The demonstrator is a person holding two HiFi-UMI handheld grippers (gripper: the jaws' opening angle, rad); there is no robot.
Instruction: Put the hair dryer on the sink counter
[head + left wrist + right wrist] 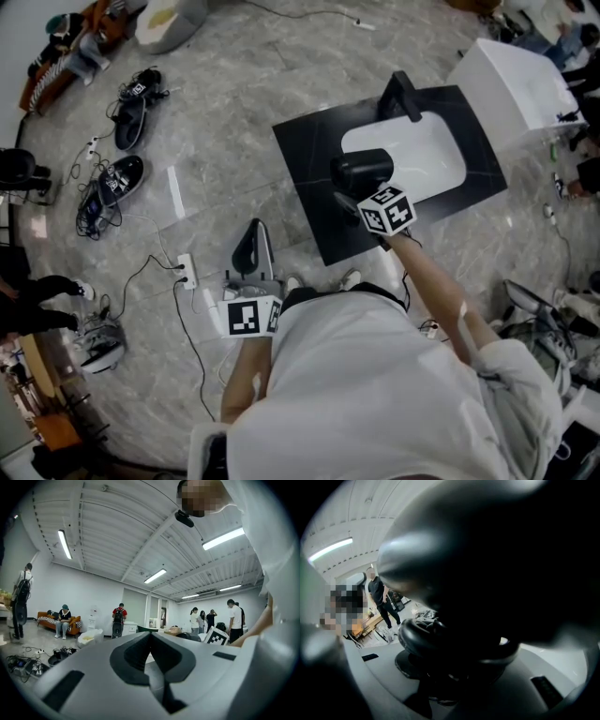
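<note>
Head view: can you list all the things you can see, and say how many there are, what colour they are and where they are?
hair dryer: one, black, above the sink counter, in the right gripper
sink counter: one, black, in front of the person
basin: one, white, set in the counter
faucet: one, black, at the far edge of the basin
box: one, white, beyond the counter's right end
shoes: about four, black, on the floor at left
power strip: one, white, on the floor near the left gripper
left gripper: one, grey, low at the person's left, jaws together, empty
right gripper: one, jaws on the hair dryer
</note>
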